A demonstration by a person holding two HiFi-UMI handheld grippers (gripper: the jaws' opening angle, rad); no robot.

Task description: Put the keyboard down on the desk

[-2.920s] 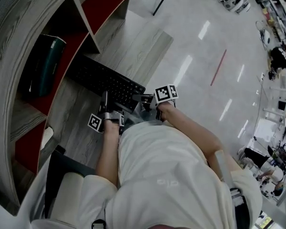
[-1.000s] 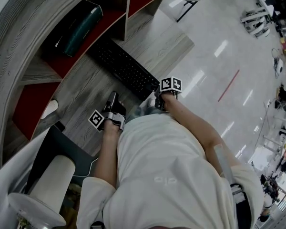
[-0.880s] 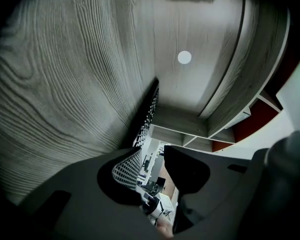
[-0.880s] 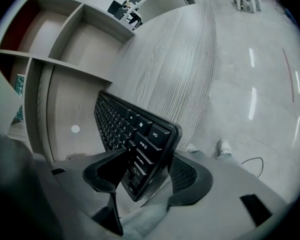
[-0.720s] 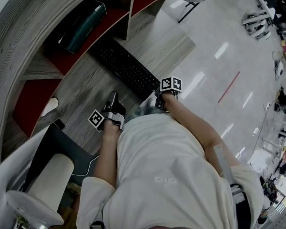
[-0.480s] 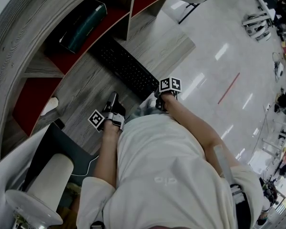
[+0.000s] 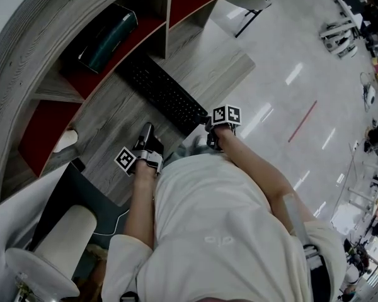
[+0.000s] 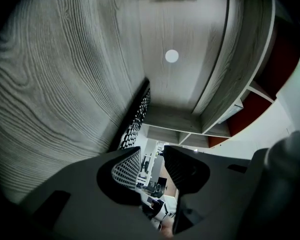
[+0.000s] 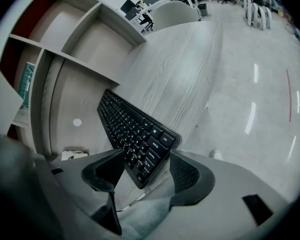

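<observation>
Head view looks down on a grey, wood-grained desk (image 7: 107,128) set under curved shelves (image 7: 47,134) with red backs, where the left gripper (image 7: 147,131) points along the bare board, its mesh-textured jaws parted with nothing between them. Right of it the keyboard (image 7: 164,96), a flat black slab of low square keys, lies on the desk, slanting from the shelves to the front edge. At that edge the right gripper (image 9: 147,156) has just been opening its jaws, which now stand wide with the keyboard's near end between them, untouched.
</observation>
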